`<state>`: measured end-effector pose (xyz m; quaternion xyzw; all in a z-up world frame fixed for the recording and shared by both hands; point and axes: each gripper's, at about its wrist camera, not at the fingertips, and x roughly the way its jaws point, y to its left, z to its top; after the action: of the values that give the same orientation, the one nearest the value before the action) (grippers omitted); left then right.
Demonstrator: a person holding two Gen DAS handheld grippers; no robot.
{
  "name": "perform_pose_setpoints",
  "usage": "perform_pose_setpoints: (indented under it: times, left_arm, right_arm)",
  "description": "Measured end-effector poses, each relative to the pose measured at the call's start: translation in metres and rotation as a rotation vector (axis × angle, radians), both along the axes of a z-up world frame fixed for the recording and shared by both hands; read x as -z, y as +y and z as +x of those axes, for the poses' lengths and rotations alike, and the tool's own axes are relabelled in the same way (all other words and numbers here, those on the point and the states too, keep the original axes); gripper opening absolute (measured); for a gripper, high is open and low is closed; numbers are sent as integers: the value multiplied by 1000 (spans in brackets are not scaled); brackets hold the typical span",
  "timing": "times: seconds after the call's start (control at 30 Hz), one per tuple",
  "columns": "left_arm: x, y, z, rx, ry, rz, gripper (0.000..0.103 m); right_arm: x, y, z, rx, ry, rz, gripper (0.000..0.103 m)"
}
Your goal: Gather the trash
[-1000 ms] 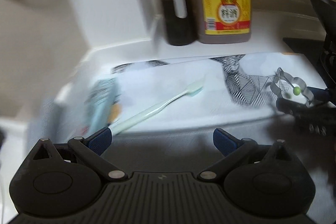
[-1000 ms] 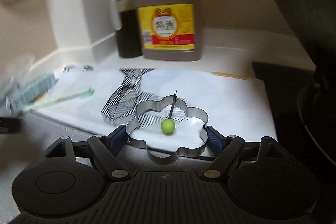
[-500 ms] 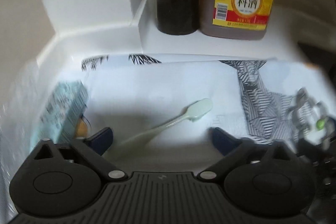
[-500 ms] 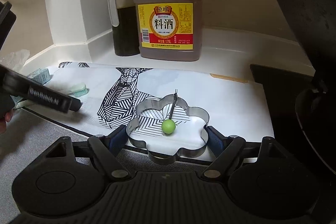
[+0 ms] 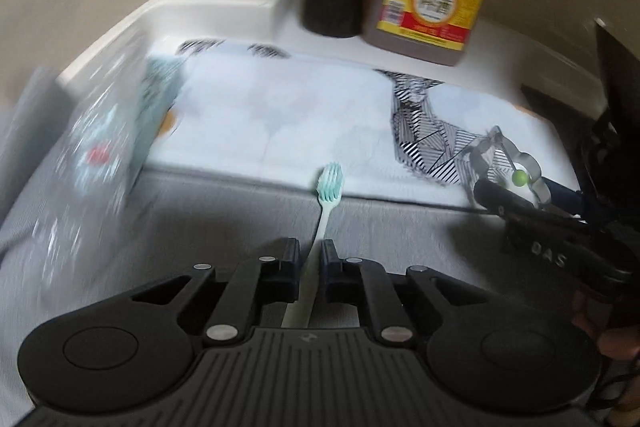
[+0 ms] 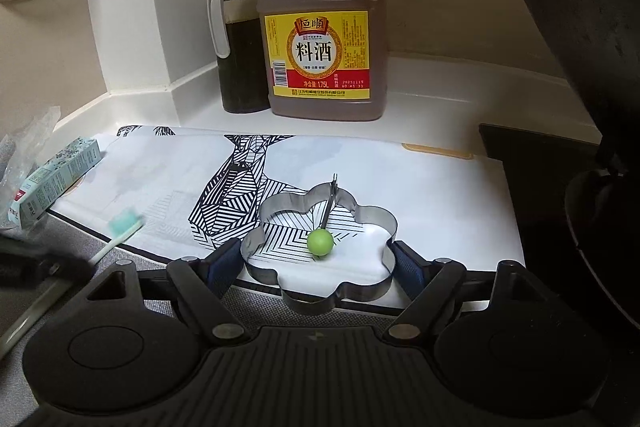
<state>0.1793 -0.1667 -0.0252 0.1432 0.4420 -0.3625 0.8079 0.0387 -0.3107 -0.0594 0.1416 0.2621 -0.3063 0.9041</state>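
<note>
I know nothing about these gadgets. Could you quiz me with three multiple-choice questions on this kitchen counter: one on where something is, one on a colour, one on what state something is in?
1. Where is the flower-shaped metal ring?
A. Between the right gripper's fingers
B. On top of the big bottle
C. Inside the teal box

2. What colour are the toothbrush bristles?
A. Red
B. Mint green
C. Black

3. What is the left gripper doing?
A. Standing wide open
B. Shut on the toothbrush handle
C. Holding a bottle

Answers:
1 A: the ring sits between both blue pads.
2 B: the brush head shows mint green.
3 B: its fingers pinch the thin handle.
</note>
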Motion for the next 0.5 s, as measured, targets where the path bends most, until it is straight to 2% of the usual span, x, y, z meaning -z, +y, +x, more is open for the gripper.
perform_pose_setpoints:
  times: [0.13, 0.17, 0.2, 0.23, 0.27, 0.3, 0.37, 0.4, 0.5]
  left_arm:
    - [-8, 16, -12, -24, 25, -5, 14]
    - [-10, 19, -14, -8, 14, -10, 19]
    - [-13, 22, -15, 3, -16, -12, 36]
    - [-17, 25, -16, 0, -59, -12, 48]
    - [-20, 29, -17, -7, -107, -15, 70]
    - [-23, 31, -17, -7, -152, -14, 87]
    - [-24, 31, -14, -13, -207, 2, 92]
    - [-23, 31, -10, -14, -196, 11, 92]
    - [-13, 29, -4, -26, -86, 8, 92]
  right_arm:
    - [0, -1, 0, -1, 1, 3, 82]
    - [1, -1, 0, -1, 1, 4, 82]
    - [1, -1, 0, -1, 2, 5, 82]
    - [1, -1, 0, -1, 2, 6, 82]
    - [1, -1, 0, -2, 1, 6, 82]
    - [1, -2, 0, -2, 0, 8, 82]
    - [1, -2, 0, -3, 0, 11, 82]
    - [1, -2, 0, -3, 0, 11, 82]
    - [1, -2, 1, -4, 1, 11, 82]
